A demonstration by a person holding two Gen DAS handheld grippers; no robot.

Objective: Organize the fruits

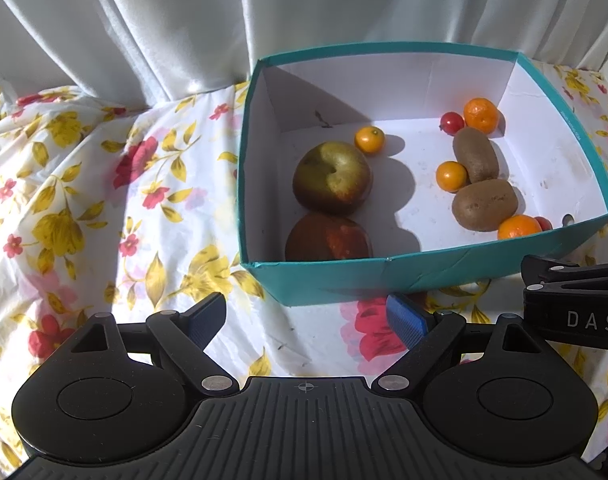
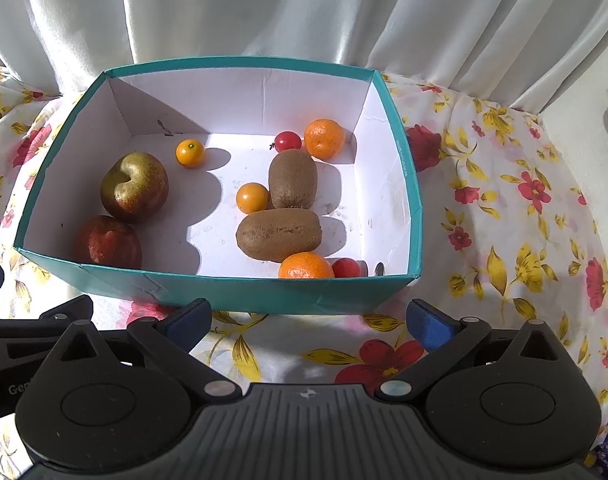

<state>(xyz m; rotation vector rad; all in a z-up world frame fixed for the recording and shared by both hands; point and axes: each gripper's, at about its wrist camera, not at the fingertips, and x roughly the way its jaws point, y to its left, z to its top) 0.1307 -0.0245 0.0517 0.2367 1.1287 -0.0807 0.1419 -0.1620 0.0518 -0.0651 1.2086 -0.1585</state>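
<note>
A teal box (image 1: 384, 276) (image 2: 263, 290) with a white inside stands on the flowered cloth ahead of both grippers. In it lie two apples (image 1: 332, 178) (image 2: 135, 187), two kiwis (image 1: 484, 205) (image 2: 279, 234), two mandarins (image 1: 480, 115) (image 2: 324, 139), small yellow-orange fruits (image 1: 370, 140) (image 2: 190, 153) and red cherry tomatoes (image 1: 452, 122) (image 2: 287, 141). My left gripper (image 1: 308, 320) is open and empty, just short of the box's near wall. My right gripper (image 2: 310, 322) is open and empty too, in front of the same wall.
A flowered tablecloth (image 1: 103, 200) (image 2: 524, 220) covers the table on both sides of the box. White curtains (image 1: 163, 20) (image 2: 304, 8) hang right behind the box. The right gripper's body (image 1: 576, 300) shows at the left wrist view's right edge.
</note>
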